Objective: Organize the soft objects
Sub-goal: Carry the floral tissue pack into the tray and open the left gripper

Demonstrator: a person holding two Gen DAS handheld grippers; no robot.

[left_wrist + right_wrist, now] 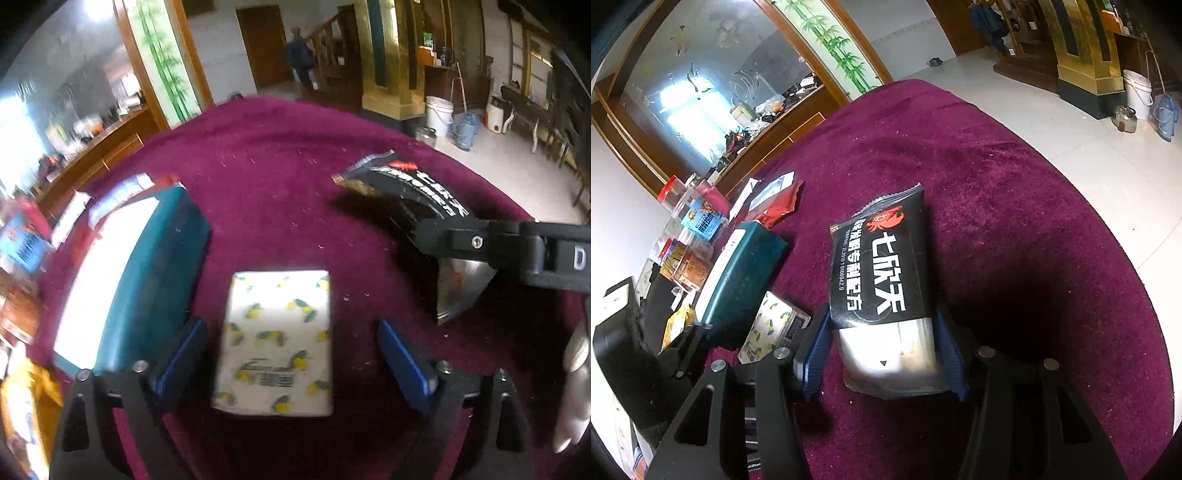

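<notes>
Pouch (882, 273) black, crab logo, white lettering | pinched by right hand-held gripper (882, 354)

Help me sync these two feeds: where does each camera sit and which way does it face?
Left wrist: on the left gripper, looking along open jaws at the lemon-print tissue pack; the right gripper shows.
Right wrist: on the right gripper, jaws shut on the black foil snack packet.
Shared: packet, tissue pack, teal box, maroon cloth.

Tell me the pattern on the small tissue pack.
Yellow lemons with green leaves on white small tissue pack, best in left wrist view.
</notes>
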